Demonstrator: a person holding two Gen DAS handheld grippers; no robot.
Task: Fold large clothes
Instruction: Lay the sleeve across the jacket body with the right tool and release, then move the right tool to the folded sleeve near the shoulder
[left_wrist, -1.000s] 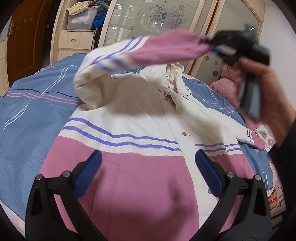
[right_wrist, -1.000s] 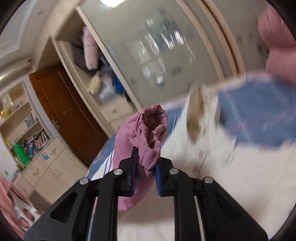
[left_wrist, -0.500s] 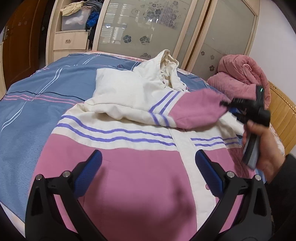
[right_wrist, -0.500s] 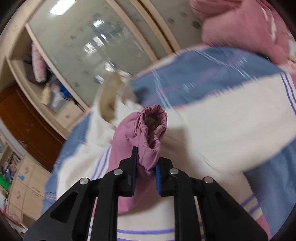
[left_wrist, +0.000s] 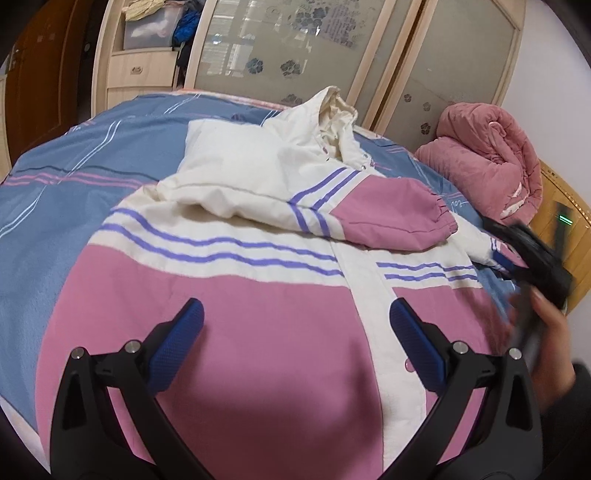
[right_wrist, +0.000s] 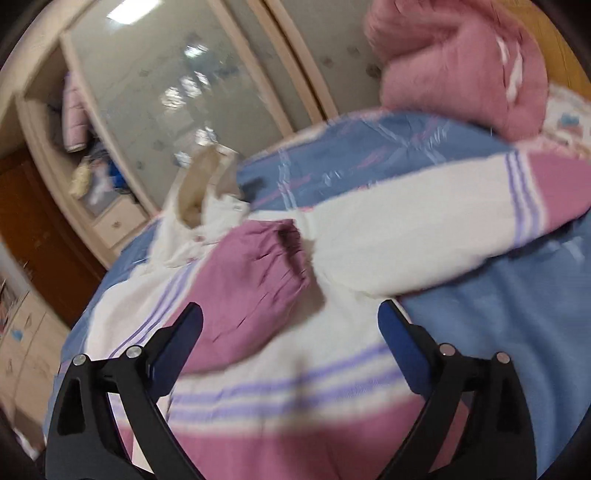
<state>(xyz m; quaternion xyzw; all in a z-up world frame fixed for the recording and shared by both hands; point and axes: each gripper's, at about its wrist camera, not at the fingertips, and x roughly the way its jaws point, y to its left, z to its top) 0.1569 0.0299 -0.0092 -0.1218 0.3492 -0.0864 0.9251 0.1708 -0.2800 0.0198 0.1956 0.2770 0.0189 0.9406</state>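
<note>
A pink and white hooded jacket (left_wrist: 258, 295) with purple stripes lies front-up on the bed. One sleeve (left_wrist: 384, 218) is folded across the chest, its pink cuff (right_wrist: 291, 254) lying free. The other sleeve (right_wrist: 424, 229) stretches out to the right over the bedding. My left gripper (left_wrist: 295, 339) is open and empty above the jacket's pink lower part. My right gripper (right_wrist: 290, 332) is open and empty just behind the folded cuff; it also shows blurred in the left wrist view (left_wrist: 532, 254) at the jacket's right edge.
The blue striped bedspread (left_wrist: 74, 166) covers the bed. A rolled pink quilt (left_wrist: 487, 158) sits at the far right by the wooden headboard (left_wrist: 565, 206). Wardrobe doors (left_wrist: 295, 48) and a drawer shelf (left_wrist: 144, 70) stand behind the bed.
My right gripper carried the sleeve cuff across the chest, laid it down, opened and drew back to the right. My left gripper stayed open in place.
</note>
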